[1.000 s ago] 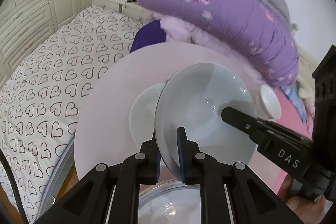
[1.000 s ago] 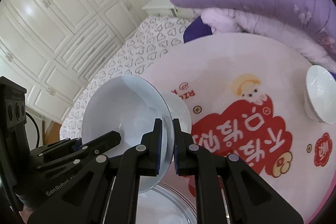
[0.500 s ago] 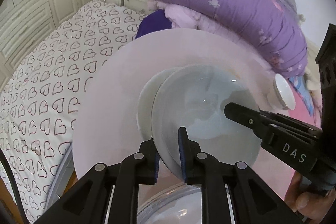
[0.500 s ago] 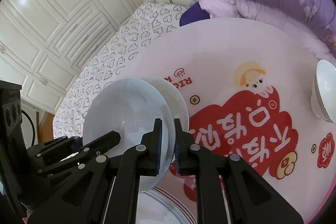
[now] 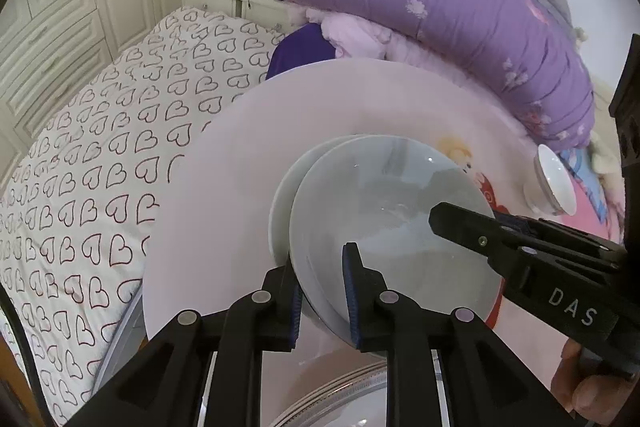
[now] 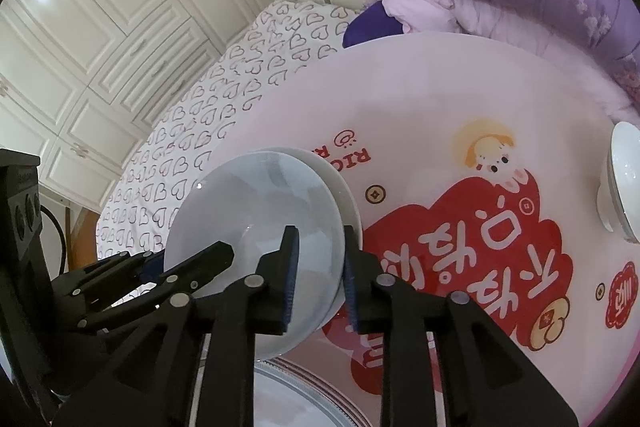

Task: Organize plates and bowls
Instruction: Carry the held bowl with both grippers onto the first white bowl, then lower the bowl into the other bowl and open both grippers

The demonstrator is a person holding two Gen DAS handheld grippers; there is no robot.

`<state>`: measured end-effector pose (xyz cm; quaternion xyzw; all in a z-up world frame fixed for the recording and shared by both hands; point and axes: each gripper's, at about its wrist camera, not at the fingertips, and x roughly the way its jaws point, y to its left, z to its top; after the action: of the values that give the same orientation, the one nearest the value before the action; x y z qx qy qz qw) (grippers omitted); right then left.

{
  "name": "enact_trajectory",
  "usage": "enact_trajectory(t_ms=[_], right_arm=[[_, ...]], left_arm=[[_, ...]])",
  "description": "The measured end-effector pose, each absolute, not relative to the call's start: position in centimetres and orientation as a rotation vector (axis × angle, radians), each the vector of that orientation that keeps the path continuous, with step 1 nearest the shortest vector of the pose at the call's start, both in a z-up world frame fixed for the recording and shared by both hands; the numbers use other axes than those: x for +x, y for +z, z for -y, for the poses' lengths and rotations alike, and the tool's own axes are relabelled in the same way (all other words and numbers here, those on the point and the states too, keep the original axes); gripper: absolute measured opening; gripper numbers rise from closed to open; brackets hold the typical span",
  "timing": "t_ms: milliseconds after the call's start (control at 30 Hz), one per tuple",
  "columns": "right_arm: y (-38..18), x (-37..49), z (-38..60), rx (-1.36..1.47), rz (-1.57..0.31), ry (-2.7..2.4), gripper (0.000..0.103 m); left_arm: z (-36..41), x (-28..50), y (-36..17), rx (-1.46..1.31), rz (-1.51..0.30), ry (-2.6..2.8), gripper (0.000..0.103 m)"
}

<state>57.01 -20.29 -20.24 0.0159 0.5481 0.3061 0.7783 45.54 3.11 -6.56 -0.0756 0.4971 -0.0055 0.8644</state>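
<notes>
On round table [image 6: 440, 99], plate [image 5: 384, 227] lowered onto another; both tools' jaws just opening around its rim.

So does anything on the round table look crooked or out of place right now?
Yes. The upper plate sits off-centre on the plate beneath, so the lower rim shows as a crescent on one side. Both grippers' jaws have just been opening, its rim between them. A white bowl sits apart near the table edge. Nothing spilled or broken.
</notes>
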Motion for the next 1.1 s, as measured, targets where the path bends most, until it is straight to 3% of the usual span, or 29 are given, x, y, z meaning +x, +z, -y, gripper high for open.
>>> enact_trajectory(t_ms=[133, 367, 433, 533, 633, 700, 767, 833, 867, 1100], right_arm=[[-20.2, 57.0, 20.4, 0.049, -1.180, 0.667, 0.025], [-19.8, 57.0, 20.7, 0.086, -1.155, 0.683, 0.031], [-19.6, 57.0, 21.0, 0.102, -1.143, 0.685, 0.034], [-19.2, 57.1, 21.1, 0.095, -1.126, 0.683, 0.049], [-19.0, 57.1, 21.2, 0.097, -1.120, 0.683, 0.051], [-18.9, 57.2, 21.5, 0.104, -1.111, 0.680, 0.063], [-18.9, 57.2, 21.9, 0.119, -1.097, 0.673, 0.090], [-18.7, 57.3, 22.3, 0.141, -1.079, 0.661, 0.102], [-18.6, 57.5, 22.8, 0.155, -1.066, 0.652, 0.103], [-17.5, 57.4, 24.7, 0.206, -1.022, 0.633, 0.103]], left_arm=[[-2.9, 45.4, -6.6, -0.159, -1.047, -0.028, 0.028], [-2.8, 45.7, -6.4, -0.185, -1.056, -0.067, 0.059], [-3.1, 45.8, -6.2, -0.204, -1.057, -0.072, 0.062], [-3.6, 45.9, -6.1, -0.225, -1.054, -0.078, 0.064], [-3.7, 45.7, -5.8, -0.223, -1.047, -0.079, 0.068], [-3.7, 45.4, -5.7, -0.224, -1.042, -0.087, 0.072], [-3.5, 45.1, -5.6, -0.218, -1.034, -0.084, 0.076], [-3.2, 44.6, -5.3, -0.197, -1.012, -0.069, 0.090], [-3.2, 44.4, -5.0, -0.179, -0.995, -0.040, 0.102], [-3.6, 42.6, -3.6, -0.174, -0.926, 0.001, 0.102]])
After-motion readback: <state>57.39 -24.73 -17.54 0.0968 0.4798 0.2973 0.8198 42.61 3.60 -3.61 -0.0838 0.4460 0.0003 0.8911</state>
